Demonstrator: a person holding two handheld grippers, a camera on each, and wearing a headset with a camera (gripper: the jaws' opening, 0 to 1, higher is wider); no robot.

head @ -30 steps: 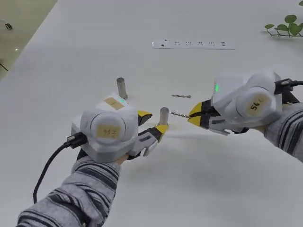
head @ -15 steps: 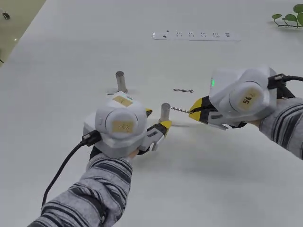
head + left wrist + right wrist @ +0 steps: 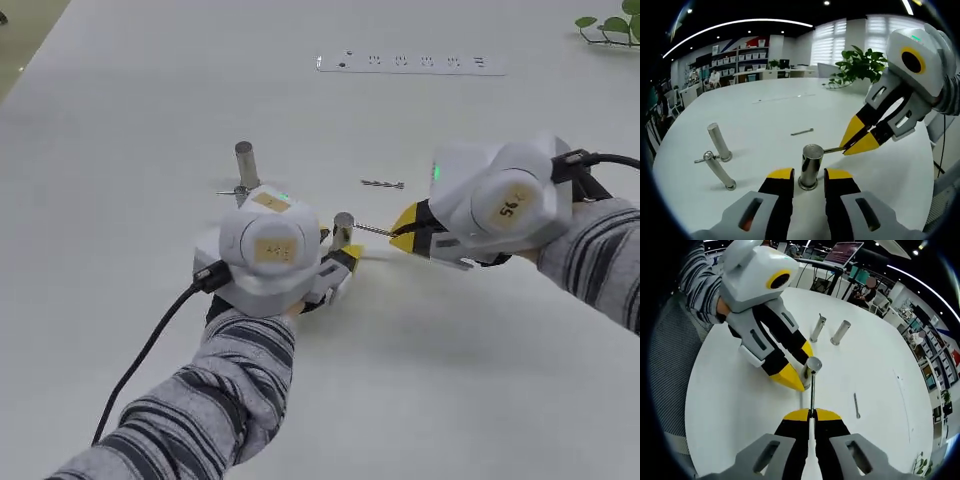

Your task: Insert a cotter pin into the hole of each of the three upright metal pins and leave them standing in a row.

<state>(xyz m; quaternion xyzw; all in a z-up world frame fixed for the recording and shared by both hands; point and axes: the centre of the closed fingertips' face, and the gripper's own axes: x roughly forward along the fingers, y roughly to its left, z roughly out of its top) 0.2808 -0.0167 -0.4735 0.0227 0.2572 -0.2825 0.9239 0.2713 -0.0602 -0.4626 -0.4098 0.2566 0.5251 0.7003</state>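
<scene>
Two hand-held grippers, white with yellow tips, and striped sleeves

The left gripper [image 3: 340, 256] and the right gripper [image 3: 399, 236] each have a rounded white housing, black jaws ending in yellow tips, and a tan sticker [image 3: 274, 250] with digits on the round back. A small green light [image 3: 437, 173] shines on the right one. A black cable [image 3: 150, 345] runs from the left one toward 7 o'clock. Both sleeves [image 3: 215, 400] are grey with dark stripes.

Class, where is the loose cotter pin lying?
In the head view, the loose cotter pin lies between the right gripper and the power strip.
</scene>
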